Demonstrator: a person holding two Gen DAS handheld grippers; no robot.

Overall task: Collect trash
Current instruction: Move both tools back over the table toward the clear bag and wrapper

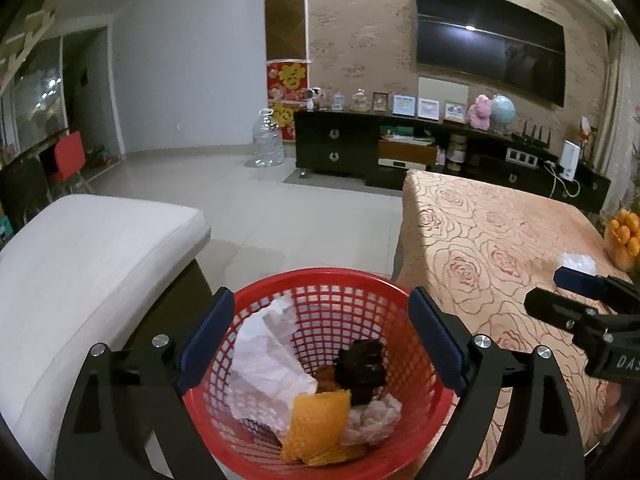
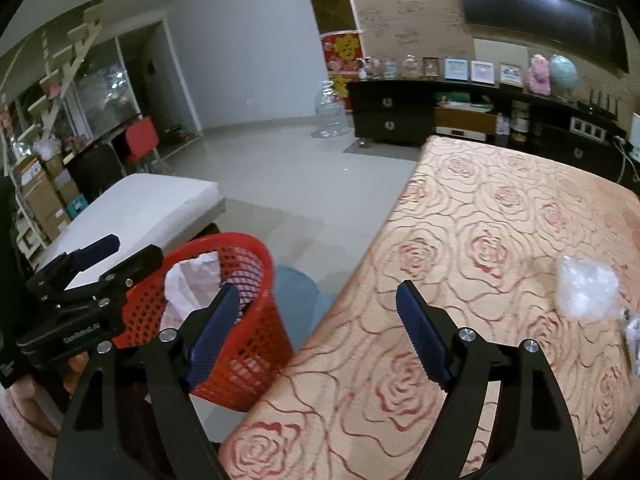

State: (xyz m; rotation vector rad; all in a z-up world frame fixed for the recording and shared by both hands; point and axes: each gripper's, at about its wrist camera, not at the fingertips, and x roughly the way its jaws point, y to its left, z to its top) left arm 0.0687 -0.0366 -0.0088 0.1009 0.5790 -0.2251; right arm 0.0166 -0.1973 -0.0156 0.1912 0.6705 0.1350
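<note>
A red mesh basket (image 1: 320,288) stands on the floor beside the table and holds white paper (image 1: 264,364), an orange mesh piece (image 1: 316,424), a dark lump (image 1: 360,364) and a pale wad (image 1: 374,420). My left gripper (image 1: 320,340) is open, hovering over the basket with nothing in it. My right gripper (image 2: 316,332) is open and empty over the table's near left edge. The basket (image 2: 240,320) shows at its left. A crumpled clear plastic bag (image 2: 586,292) lies on the table to the right; it also shows in the left wrist view (image 1: 578,262).
The table carries a rose-patterned cloth (image 2: 500,240). A small wrapper (image 2: 634,336) lies at its right edge. A bowl of oranges (image 1: 624,236) stands at the far right. A white cushioned bench (image 1: 80,264) is left of the basket. A light-blue object (image 2: 300,296) sits behind the basket.
</note>
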